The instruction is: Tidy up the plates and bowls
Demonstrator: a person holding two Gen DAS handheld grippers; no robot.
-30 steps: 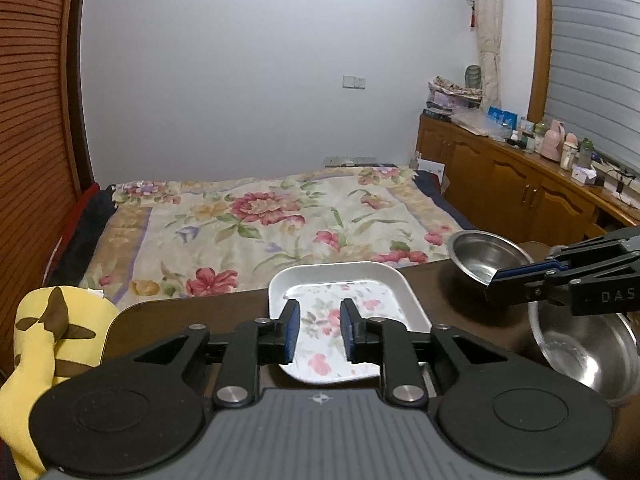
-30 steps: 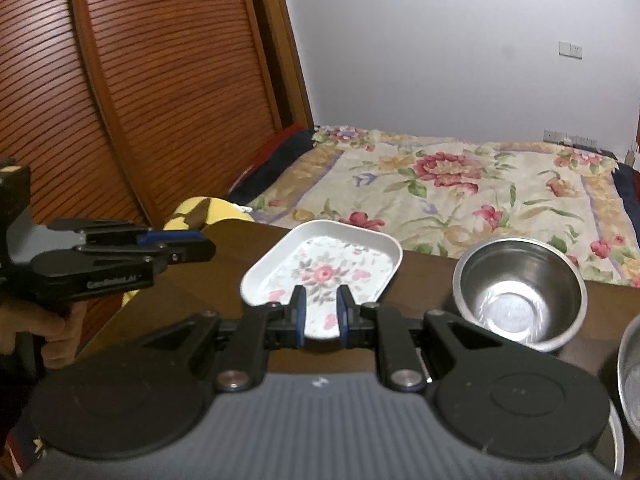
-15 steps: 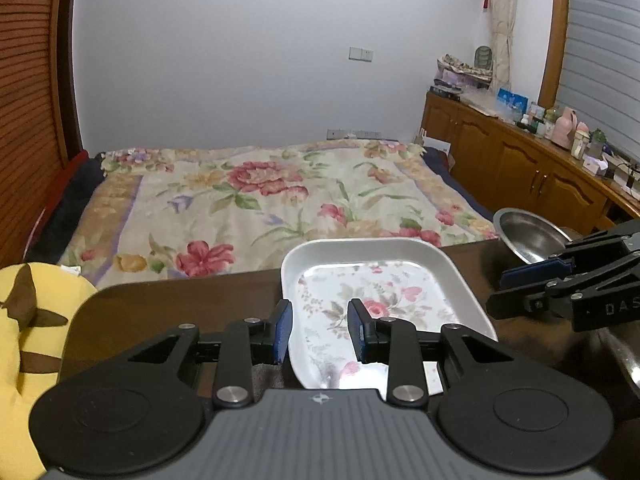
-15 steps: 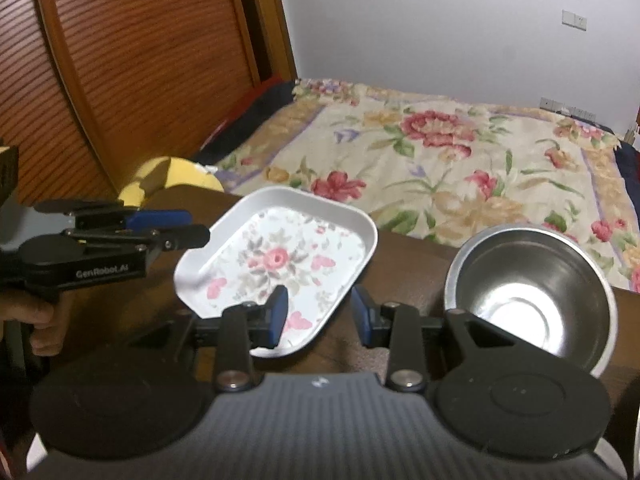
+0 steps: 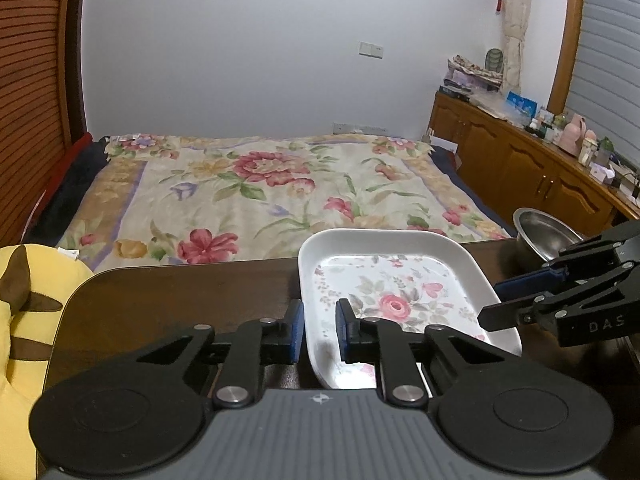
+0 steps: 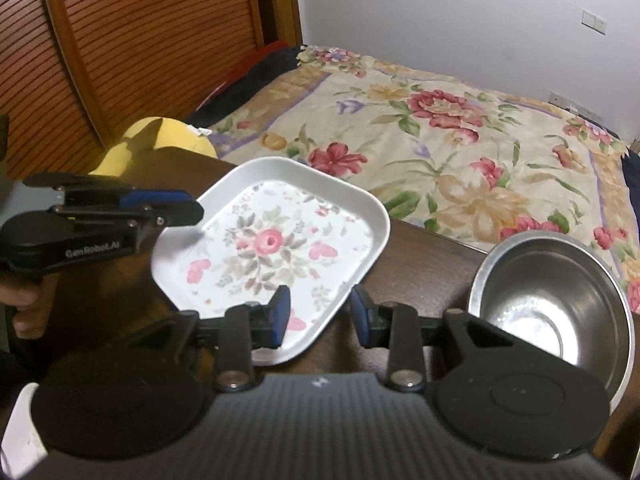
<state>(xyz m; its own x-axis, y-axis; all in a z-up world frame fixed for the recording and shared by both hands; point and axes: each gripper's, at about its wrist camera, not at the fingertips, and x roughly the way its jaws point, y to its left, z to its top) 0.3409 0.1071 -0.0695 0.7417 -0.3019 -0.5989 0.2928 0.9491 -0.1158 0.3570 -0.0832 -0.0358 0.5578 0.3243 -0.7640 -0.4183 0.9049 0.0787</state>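
Observation:
A white rectangular plate with a flower print (image 5: 400,292) (image 6: 276,248) lies on the dark wooden table. My left gripper (image 5: 319,330) is open, its jaws straddling the plate's near left rim; it also shows in the right wrist view (image 6: 188,208) at the plate's left side. My right gripper (image 6: 318,314) is open, its jaws either side of the plate's near right rim; it also shows in the left wrist view (image 5: 492,304). A steel bowl (image 6: 552,300) (image 5: 540,236) stands right of the plate.
The dark table (image 5: 180,300) ends at a bed with a floral cover (image 5: 260,188). A yellow plush toy (image 5: 24,304) lies off the table's left corner. A wooden sideboard with bottles (image 5: 540,168) runs along the right wall.
Both grippers have opened from nearly shut and moved forward to the flower plate's near rim. The plate has come closer in both views.

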